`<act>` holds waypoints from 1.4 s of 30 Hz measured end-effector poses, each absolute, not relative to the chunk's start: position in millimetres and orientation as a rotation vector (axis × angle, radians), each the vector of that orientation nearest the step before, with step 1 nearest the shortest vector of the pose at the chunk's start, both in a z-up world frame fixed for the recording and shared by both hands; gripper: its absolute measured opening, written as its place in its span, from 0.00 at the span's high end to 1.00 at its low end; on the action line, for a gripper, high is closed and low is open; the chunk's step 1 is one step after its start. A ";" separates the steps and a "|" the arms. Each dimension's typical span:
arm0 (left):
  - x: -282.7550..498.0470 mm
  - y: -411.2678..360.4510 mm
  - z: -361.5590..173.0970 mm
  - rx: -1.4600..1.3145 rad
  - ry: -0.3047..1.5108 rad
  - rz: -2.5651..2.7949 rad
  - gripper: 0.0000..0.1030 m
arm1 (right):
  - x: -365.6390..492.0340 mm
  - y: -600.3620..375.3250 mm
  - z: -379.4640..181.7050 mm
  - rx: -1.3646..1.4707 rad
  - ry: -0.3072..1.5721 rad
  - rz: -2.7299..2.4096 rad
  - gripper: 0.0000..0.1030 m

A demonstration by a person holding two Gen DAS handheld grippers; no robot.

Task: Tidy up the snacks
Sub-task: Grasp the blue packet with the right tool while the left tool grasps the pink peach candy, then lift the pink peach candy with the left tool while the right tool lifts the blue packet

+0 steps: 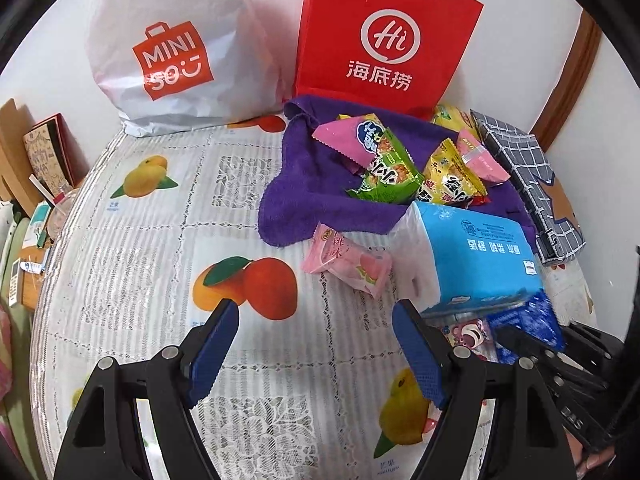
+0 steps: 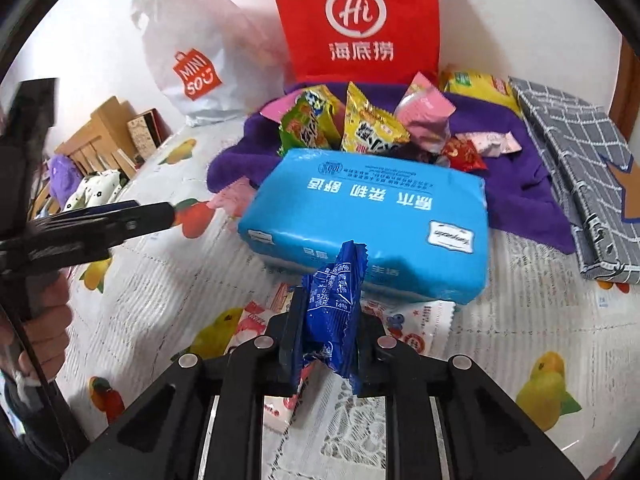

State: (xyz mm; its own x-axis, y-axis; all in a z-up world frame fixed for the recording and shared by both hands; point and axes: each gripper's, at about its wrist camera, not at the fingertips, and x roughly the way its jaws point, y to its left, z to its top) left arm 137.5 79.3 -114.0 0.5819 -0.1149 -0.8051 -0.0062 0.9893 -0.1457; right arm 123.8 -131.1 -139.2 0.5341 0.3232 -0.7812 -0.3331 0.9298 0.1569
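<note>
1. While the right claw (image 2: 326, 344) pinches a blue snack packet (image 2: 334, 312), that packet stands upright between its fingers, just short of the blue tissue pack (image 2: 368, 220).
2. Beyond the tissue pack, several snacks (image 2: 360, 128) already lie piled on the purple cloth (image 2: 516, 184).
3. Ahead of the left claw (image 1: 316, 344), wide and empty, a pink snack (image 1: 348, 264) waits on the tablecloth (image 1: 160, 240); sorting seems partway done.

Worktop (image 1: 132, 264) under a fruit-print lace cloth, bearing a purple towel (image 1: 304, 184), blue tissue pack (image 1: 476, 252), pink snack packet (image 1: 348, 266), grey checked pouch (image 1: 528, 184), white bag (image 1: 176, 52), red bag (image 1: 384, 36).
</note>
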 end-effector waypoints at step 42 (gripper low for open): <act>207.5 54.0 -164.4 -0.124 1.048 -0.013 0.51 | 152.7 -233.3 -147.1 0.115 0.886 0.289 0.83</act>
